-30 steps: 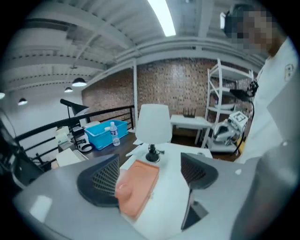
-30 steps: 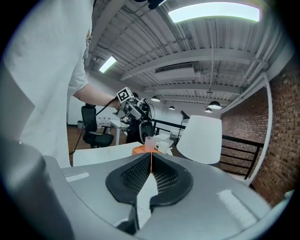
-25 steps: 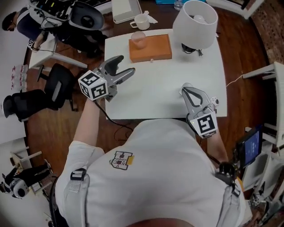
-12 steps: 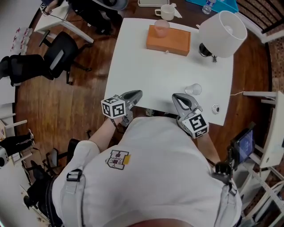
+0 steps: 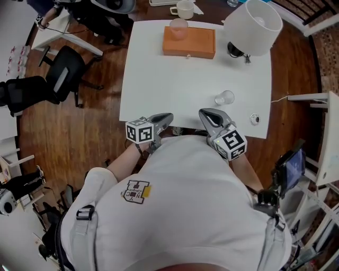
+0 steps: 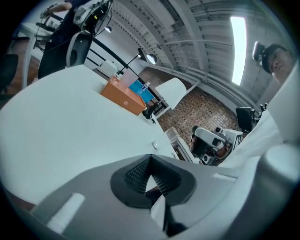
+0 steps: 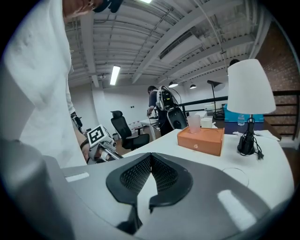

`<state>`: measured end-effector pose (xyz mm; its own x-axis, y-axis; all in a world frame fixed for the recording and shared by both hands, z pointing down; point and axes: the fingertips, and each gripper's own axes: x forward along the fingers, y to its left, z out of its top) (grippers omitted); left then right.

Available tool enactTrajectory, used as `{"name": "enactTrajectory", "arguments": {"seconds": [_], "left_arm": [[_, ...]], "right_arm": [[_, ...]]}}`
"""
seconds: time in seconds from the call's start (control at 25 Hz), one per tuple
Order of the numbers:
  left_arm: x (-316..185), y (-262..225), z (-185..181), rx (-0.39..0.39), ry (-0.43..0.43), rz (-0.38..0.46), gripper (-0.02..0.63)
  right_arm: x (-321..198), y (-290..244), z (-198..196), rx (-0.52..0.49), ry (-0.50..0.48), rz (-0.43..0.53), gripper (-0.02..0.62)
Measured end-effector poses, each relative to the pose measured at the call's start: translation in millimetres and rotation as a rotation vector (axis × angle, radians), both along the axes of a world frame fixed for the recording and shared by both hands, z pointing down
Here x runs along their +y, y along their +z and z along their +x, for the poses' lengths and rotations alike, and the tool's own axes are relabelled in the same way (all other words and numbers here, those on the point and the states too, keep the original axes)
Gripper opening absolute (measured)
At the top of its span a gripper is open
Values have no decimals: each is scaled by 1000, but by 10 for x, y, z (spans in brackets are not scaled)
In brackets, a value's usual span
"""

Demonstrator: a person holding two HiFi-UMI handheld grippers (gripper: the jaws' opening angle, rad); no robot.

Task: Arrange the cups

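Orange box (image 5: 189, 42); three cups (image 5: 224, 98) (one clear).

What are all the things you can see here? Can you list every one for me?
table: one, white, in the middle
box: one, orange, far end of the table
pink cup: one, pale pink, on the box's left end
white cup: one, white, past the table's far edge
clear cup: one, see-through, on the table ahead of the right gripper
lamp: one, white shade, table's far right corner
small round thing: one, grey, near the table's right edge
chairs: two, black, left of the table
left gripper: one, grey, table's near edge, shut, empty
right gripper: one, grey, table's near edge, shut, empty
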<state>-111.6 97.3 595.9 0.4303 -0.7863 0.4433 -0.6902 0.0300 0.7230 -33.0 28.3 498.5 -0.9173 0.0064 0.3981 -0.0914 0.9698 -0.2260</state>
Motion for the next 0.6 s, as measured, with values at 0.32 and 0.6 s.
{"name": "enactTrajectory", "arguments": {"seconds": [0.32, 0.6], "left_arm": [[-104, -50, 21, -11, 7, 18, 0], [-118, -90, 15, -65, 5, 32, 0]], "right_arm": [[-84, 36, 98, -11, 40, -8, 0], [-133, -1, 128, -23, 51, 0, 0]]}}
